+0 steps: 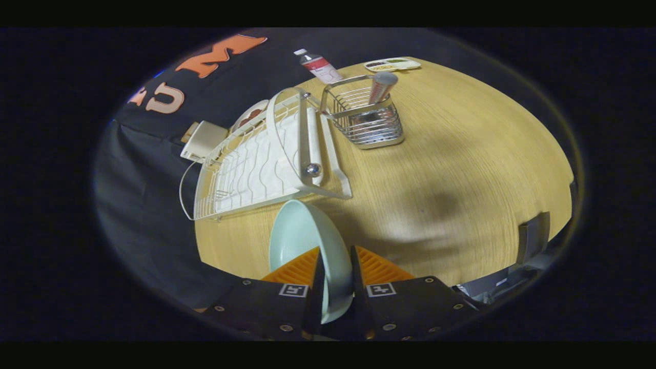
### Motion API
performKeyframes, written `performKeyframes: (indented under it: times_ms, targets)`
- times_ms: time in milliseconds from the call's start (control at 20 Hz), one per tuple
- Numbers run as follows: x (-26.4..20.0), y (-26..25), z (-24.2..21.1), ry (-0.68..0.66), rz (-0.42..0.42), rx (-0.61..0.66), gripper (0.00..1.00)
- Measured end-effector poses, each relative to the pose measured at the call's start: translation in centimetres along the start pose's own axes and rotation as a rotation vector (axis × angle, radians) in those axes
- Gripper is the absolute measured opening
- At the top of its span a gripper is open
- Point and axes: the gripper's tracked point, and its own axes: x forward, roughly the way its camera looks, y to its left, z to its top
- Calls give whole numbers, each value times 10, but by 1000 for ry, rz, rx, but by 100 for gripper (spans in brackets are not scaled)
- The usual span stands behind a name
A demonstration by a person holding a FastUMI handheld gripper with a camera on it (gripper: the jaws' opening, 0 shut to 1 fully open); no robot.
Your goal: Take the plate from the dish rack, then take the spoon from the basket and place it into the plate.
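We see the gripper [335, 266] fingers clamped on the plate [307, 241], held edge-on, rim pointing toward the dish rack [256, 164] just beyond.

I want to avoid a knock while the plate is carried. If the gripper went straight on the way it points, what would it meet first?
The gripper is shut on the plate. Straight ahead, the plate's edge would probably meet the near corner of the dish rack first; depth is unclear.

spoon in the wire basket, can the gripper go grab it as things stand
Probably not yet. The gripper is shut on the plate, so its fingers are full. The spoon stands upright in the basket beyond, with open table between.
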Motion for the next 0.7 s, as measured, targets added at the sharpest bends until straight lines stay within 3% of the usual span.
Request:
performKeyframes:
  times_ms: [250,500,650,700]
  targets:
    - [4,-24,19,-65,-134,-62,35]
    - [-6,-16,46,-148,-77,11,38]
    - [-20,-19,73,-276,-98,-32,39]
    - [-24,-17,82,-313,-93,-51,45]
